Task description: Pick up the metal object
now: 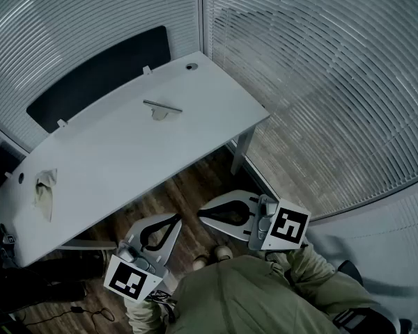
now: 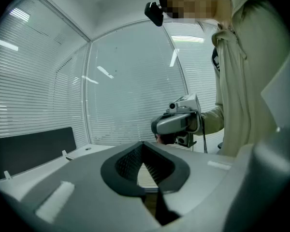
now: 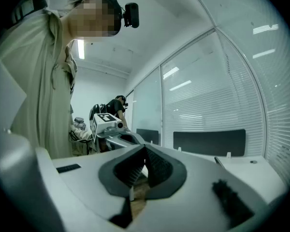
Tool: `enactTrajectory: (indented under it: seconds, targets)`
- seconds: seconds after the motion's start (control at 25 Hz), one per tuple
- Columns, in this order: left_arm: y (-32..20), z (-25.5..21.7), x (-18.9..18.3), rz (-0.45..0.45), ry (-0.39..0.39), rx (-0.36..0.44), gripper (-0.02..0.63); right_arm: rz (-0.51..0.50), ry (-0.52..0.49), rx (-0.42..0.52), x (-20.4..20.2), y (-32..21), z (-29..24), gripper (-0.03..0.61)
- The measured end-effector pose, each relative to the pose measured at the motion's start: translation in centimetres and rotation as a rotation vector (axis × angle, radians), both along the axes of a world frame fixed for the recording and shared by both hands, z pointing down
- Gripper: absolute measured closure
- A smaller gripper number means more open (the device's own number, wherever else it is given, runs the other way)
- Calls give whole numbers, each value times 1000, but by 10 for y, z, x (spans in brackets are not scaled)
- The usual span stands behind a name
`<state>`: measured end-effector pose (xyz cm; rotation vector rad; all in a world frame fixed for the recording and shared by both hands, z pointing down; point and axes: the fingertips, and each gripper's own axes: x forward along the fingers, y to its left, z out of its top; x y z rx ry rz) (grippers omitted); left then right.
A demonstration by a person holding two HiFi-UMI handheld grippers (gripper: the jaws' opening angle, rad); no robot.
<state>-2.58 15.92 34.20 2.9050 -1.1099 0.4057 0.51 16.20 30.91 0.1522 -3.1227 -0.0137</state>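
The metal object, a thin grey bar, lies on the white table toward its far side. Both grippers hang below the table's near edge, over the wooden floor and far from the bar. My left gripper is shut and holds nothing; its ribbed pads meet at the tips. My right gripper is also shut and empty, with its pads together. The two point toward each other, tips a short way apart. Each shows in the other's view: the right gripper and the left gripper.
A crumpled cloth lies at the table's left end. A cable hole sits at the far corner. A dark panel stands behind the table, and glass walls with blinds close in the far and right sides. Another person stands in the distance.
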Motion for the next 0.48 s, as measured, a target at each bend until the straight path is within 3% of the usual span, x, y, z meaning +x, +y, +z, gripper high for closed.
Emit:
enactTrajectory:
  seconds: [0.48]
  targets:
    - [-32, 10, 5, -59, 15, -17, 611, -29, 34, 23, 6, -32, 14, 577]
